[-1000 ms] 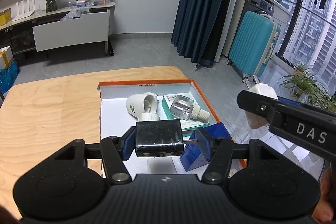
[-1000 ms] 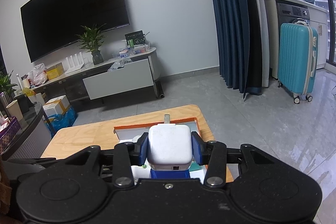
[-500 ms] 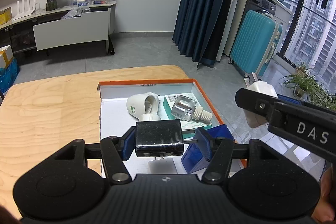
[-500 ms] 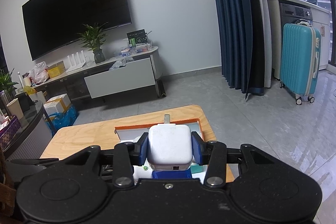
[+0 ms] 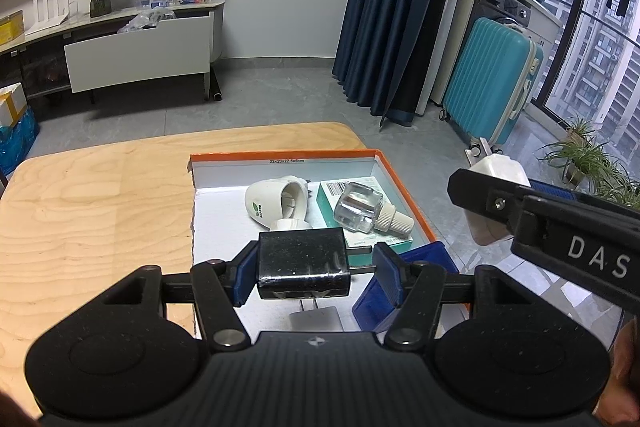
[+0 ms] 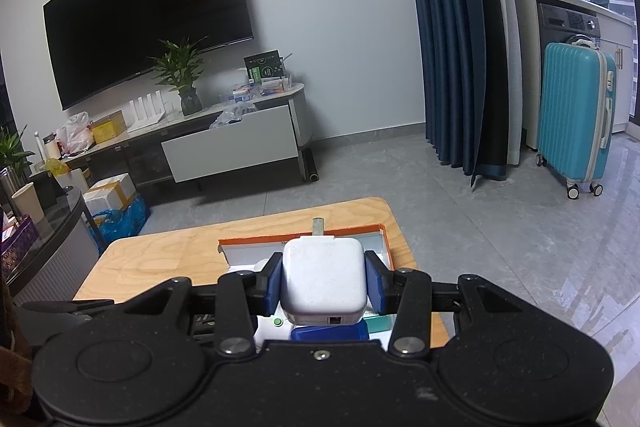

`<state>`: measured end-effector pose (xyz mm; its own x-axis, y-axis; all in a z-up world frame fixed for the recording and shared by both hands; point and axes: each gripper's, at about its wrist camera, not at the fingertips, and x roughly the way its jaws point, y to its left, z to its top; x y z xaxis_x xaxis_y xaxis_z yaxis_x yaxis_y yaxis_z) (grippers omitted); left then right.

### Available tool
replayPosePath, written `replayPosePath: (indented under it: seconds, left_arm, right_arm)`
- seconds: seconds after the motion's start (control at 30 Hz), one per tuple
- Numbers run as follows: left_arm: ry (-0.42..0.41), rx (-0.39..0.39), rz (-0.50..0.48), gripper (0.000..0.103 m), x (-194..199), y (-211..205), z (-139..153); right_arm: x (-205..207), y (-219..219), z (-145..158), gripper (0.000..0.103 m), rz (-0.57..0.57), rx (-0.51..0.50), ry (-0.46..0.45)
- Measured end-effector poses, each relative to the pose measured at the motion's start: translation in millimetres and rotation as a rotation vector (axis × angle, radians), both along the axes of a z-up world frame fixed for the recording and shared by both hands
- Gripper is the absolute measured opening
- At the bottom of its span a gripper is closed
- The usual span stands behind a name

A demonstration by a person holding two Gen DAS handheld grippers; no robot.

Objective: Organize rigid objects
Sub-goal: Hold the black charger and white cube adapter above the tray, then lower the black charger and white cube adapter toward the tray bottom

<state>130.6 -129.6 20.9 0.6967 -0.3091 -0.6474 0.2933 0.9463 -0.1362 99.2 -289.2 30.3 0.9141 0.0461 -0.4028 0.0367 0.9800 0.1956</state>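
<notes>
My left gripper is shut on a black charger block, its prongs against the right pad, above the near part of an orange-rimmed white box. In the box lie a white plug-in device, a clear bottle with a cream cap on a teal carton, a blue block and a grey plug. My right gripper is shut on a white charger, prong pointing forward, held above the box. It also shows at the right in the left wrist view.
The box sits at the right end of a light wooden table. Beyond the table are grey floor, a TV cabinet, dark blue curtains and a teal suitcase.
Both grippers have risen slightly with their chargers held; the box shows a little lower and farther in both views. A grey plug has come into view under the black charger.
</notes>
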Motion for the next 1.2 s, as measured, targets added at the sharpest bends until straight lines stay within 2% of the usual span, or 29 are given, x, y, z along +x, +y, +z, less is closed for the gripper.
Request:
replayPosePath:
  seconds: [1.2]
  left_arm:
    - [0.012, 0.004, -0.003, 0.061, 10.8, -4.5, -2.4]
  right_arm:
    - [16.7, 1.2, -4.2, 0.051, 0.02, -0.006, 0.03]
